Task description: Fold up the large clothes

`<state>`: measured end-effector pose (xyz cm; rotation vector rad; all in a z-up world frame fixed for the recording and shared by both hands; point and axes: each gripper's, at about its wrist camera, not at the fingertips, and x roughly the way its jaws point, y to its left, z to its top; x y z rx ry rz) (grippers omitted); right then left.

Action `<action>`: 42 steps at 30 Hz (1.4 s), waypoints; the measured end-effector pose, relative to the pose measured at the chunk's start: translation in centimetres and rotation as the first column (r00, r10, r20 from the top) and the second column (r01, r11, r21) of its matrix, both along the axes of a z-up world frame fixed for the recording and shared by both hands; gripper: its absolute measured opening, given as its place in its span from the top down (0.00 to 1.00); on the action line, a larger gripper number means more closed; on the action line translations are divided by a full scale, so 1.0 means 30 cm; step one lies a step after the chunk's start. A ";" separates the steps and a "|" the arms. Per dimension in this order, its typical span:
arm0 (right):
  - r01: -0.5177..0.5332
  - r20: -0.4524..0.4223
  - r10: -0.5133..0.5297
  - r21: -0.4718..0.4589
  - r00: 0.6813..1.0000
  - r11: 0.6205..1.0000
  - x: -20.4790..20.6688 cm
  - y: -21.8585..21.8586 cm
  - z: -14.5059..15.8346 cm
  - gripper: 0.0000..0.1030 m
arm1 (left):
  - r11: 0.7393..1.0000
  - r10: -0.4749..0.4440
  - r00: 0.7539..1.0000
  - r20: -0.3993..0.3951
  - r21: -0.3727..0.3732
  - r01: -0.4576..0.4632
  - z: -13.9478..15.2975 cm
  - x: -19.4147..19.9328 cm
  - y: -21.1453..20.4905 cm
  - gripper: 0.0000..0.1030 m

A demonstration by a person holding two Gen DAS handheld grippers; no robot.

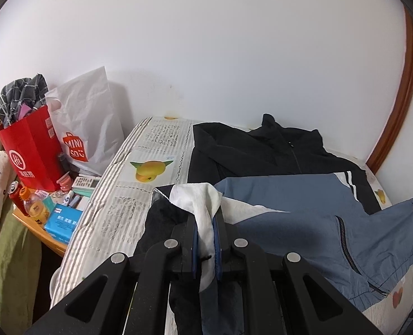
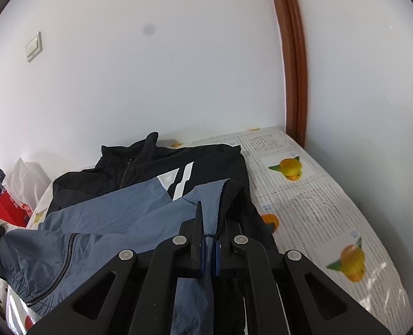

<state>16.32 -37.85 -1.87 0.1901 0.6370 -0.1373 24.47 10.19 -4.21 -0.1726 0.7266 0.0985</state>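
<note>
Jaws on your left gripper [image 1: 206, 223] and right gripper [image 2: 209, 223] are both pinched tight on the bottom edge of the jacket [image 1: 276, 195], which stretches up the frame across the bed [image 2: 318, 209], collar far from you.

A black, blue and white-striped jacket [image 1: 284, 195] lies ahead on a grey-striped sheet [image 2: 318, 209] printed with orange fruit.
</note>
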 end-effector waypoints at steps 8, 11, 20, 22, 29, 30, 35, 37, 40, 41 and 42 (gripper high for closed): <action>0.009 -0.067 -0.010 -0.014 0.998 1.000 0.149 -0.015 -0.084 0.95 | 1.000 0.020 0.998 -0.062 0.000 -0.020 -0.085 0.129 0.012 0.90; 0.019 -0.100 -0.022 -0.026 0.995 0.999 0.193 -0.018 -0.132 0.95 | 1.000 0.031 0.995 -0.093 0.004 -0.031 -0.128 0.169 0.019 0.90; 0.052 -0.214 -0.065 -0.067 0.975 0.996 0.290 -0.020 -0.285 0.95 | 0.999 0.037 0.989 -0.147 0.009 -0.036 -0.207 0.226 0.020 0.86; 0.060 -0.235 -0.076 -0.072 0.969 0.996 0.305 -0.023 -0.311 0.94 | 0.999 0.037 0.988 -0.151 0.010 -0.036 -0.211 0.232 0.021 0.85; 0.033 -0.285 -0.051 -0.065 0.957 0.997 0.289 -0.013 -0.298 0.73 | 1.000 -0.010 0.988 -0.155 -0.017 0.008 -0.182 0.216 0.020 0.75; 0.018 -0.276 -0.033 -0.058 0.960 0.998 0.268 -0.009 -0.280 0.65 | 1.000 -0.020 0.989 -0.150 -0.021 0.017 -0.170 0.204 0.021 0.65; -0.001 -0.212 -0.015 -0.074 0.977 0.997 0.139 -0.015 -0.191 0.54 | 1.000 -0.007 0.995 -0.099 0.010 0.008 -0.113 0.110 0.050 0.47; 0.022 -0.202 -0.037 -0.078 0.979 0.997 0.096 -0.039 -0.168 0.54 | 1.000 0.002 0.995 -0.102 -0.021 -0.004 -0.108 0.080 0.079 0.47; 0.062 -0.201 -0.074 -0.065 0.977 0.996 0.047 -0.088 -0.158 0.54 | 0.999 0.023 0.993 -0.115 -0.046 -0.028 -0.111 0.029 0.123 0.47; 0.072 -0.207 -0.083 -0.060 0.975 0.996 0.033 -0.105 -0.164 0.54 | 0.998 0.032 0.993 -0.117 -0.044 -0.038 -0.116 0.010 0.136 0.47; 0.079 -0.215 -0.089 -0.058 0.973 0.995 0.023 -0.117 -0.172 0.54 | 0.998 0.037 0.992 -0.117 -0.048 -0.043 -0.123 -0.013 0.148 0.47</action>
